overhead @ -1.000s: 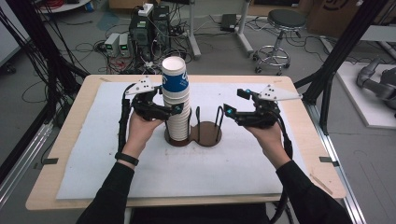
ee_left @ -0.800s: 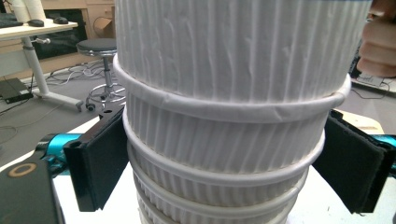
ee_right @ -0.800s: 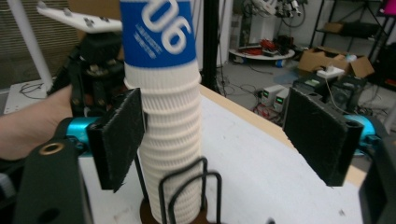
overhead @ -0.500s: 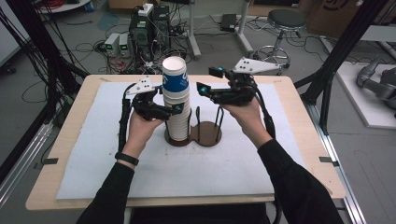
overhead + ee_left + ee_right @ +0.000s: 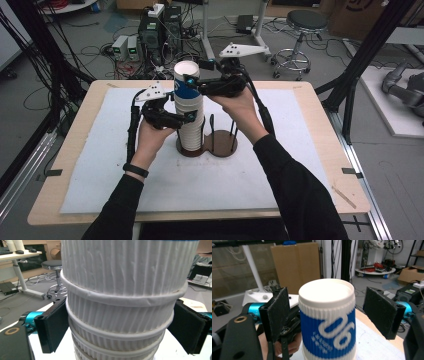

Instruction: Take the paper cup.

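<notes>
White mat point(image 5: 165, 195) is covering a wood counter point(image 5: 327, 165). Cup stack point(image 5: 191, 122) is standing mid-counter on a brown base point(image 5: 222, 145). Left gripper point(image 5: 186, 118) fingers point(image 5: 53, 327) are pressing the stack's sides. Right gripper point(image 5: 196, 80) is straddling the blue top cup point(image 5: 328, 322), fingers point(image 5: 277, 312) wide, not touching. Beyond: stool point(image 5: 305, 22), cables, electronics on floor.

Your cup stack point(image 5: 190, 112) stands on the left half of the base point(image 5: 220, 145), mid-table point(image 5: 310, 125); your left gripper point(image 5: 192, 117) flanks it low, right gripper point(image 5: 192, 75) near its top.
</notes>
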Tool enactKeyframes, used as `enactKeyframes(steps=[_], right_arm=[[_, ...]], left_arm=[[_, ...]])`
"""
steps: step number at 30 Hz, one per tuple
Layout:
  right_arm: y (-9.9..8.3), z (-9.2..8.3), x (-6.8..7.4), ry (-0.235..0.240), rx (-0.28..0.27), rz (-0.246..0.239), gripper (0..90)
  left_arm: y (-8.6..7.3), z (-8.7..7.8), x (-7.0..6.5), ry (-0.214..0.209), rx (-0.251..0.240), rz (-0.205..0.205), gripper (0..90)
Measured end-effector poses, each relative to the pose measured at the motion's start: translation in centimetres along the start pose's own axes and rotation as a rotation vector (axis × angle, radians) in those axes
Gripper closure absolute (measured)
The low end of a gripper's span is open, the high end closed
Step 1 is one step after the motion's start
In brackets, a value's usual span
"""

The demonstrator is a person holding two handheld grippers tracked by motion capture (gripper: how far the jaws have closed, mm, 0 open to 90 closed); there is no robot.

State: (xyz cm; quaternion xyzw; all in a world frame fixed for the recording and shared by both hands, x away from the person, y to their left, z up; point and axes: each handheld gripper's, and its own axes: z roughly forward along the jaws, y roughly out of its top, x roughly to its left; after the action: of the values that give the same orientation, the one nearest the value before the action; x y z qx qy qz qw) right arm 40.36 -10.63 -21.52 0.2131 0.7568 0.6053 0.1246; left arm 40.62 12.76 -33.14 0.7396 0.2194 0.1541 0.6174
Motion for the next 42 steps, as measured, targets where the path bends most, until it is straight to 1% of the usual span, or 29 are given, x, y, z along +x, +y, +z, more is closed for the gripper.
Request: enactKeyframes(steps=[1, 2, 3, 4, 5, 6, 7, 8, 9, 15, 18, 21, 24, 27, 28, 29, 32, 33, 34, 37, 38, 41, 42], right_arm=[[0.1, 0.4, 0.2, 0.003, 0.010, -0.004, 22.1], [0.2, 0.5, 0.3, -0.003, 0.017, -0.005, 22.7], [0.3, 0.8, 0.3, -0.021, 0.024, -0.005, 22.8], [0.3, 0.8, 0.3, -0.021, 0.024, -0.005, 22.8], [0.4, 1.2, 0.4, -0.021, 0.035, -0.007, 26.2], [0.4, 1.2, 0.4, -0.021, 0.035, -0.007, 26.2], [0.5, 1.4, 0.4, -0.032, 0.045, -0.008, 28.8], [0.4, 1.6, 0.3, -0.033, 0.052, -0.006, 29.4], [0.4, 1.6, 0.3, -0.033, 0.054, 0.005, 29.6], [0.7, 1.5, 0.1, -0.021, 0.059, 0.005, 30.3], [0.9, 1.3, 0.0, -0.014, 0.036, 0.017, 30.4], [1.5, 0.9, -0.1, -0.006, 0.015, 0.023, 30.4], [2.4, 0.3, 0.1, -0.002, -0.011, 0.013, 30.5], [3.2, 0.0, 0.4, -0.004, -0.028, 0.003, 30.4], [3.2, 0.0, 0.4, -0.004, -0.028, 0.003, 30.4], [3.7, -0.4, 0.6, -0.005, -0.042, -0.007, 30.5], [4.2, -0.6, 0.7, -0.004, -0.054, -0.016, 30.4], [4.7, -1.0, 0.8, -0.012, -0.065, -0.027, 30.4], [4.9, -1.1, 0.9, -0.007, -0.072, -0.026, 30.5], [5.2, -1.4, 1.0, -0.010, -0.081, -0.031, 30.4], [5.6, -1.7, 1.1, -0.004, -0.096, -0.033, 30.5], [5.9, -2.0, 1.1, 0.000, -0.105, -0.034, 30.5], [6.1, -2.4, 1.2, 0.005, -0.117, -0.036, 30.5]], left_arm=[[0.0, 0.0, 0.0, 0.000, 0.000, 0.000, 11.1], [0.0, 0.0, 0.0, -0.001, 0.000, 0.001, 11.1], [0.0, 0.0, 0.0, -0.001, 0.000, 0.001, 11.1], [0.0, 0.0, 0.0, 0.001, 0.000, 0.001, 11.1], [0.0, 0.0, 0.0, -0.001, -0.001, 0.000, 11.1], [0.0, -0.1, 0.1, -0.003, -0.001, -0.002, 11.1], [0.0, -0.1, 0.1, -0.001, -0.001, -0.001, 11.1], [0.0, -0.1, 0.1, -0.002, -0.001, -0.003, 11.2], [0.0, -0.1, 0.1, -0.002, -0.001, -0.003, 11.2], [0.0, -0.1, 0.1, -0.001, 0.000, -0.001, 11.2], [0.0, -0.1, 0.0, 0.000, -0.001, 0.000, 11.2], [0.0, -0.1, 0.0, 0.002, 0.000, 0.001, 11.1], [0.0, -0.1, 0.0, 0.002, 0.000, 0.001, 11.2], [0.0, -0.1, 0.0, 0.002, 0.001, 0.000, 11.2], [0.0, -0.1, -0.1, 0.002, 0.002, 0.000, 11.2], [0.0, -0.1, 0.0, 0.004, 0.002, 0.003, 11.2], [0.0, -0.1, -0.1, 0.002, 0.002, 0.003, 11.2], [0.0, -0.1, -0.1, 0.002, 0.002, 0.002, 11.2], [0.0, -0.1, -0.1, 0.002, 0.005, 0.002, 11.2], [0.0, -0.1, 0.0, 0.003, 0.002, 0.004, 11.2], [0.0, -0.1, 0.0, 0.004, 0.002, 0.003, 11.2], [0.0, -0.1, -0.1, 0.005, 0.001, 0.003, 11.2], [0.0, -0.1, -0.1, 0.004, 0.001, 0.004, 11.2]])
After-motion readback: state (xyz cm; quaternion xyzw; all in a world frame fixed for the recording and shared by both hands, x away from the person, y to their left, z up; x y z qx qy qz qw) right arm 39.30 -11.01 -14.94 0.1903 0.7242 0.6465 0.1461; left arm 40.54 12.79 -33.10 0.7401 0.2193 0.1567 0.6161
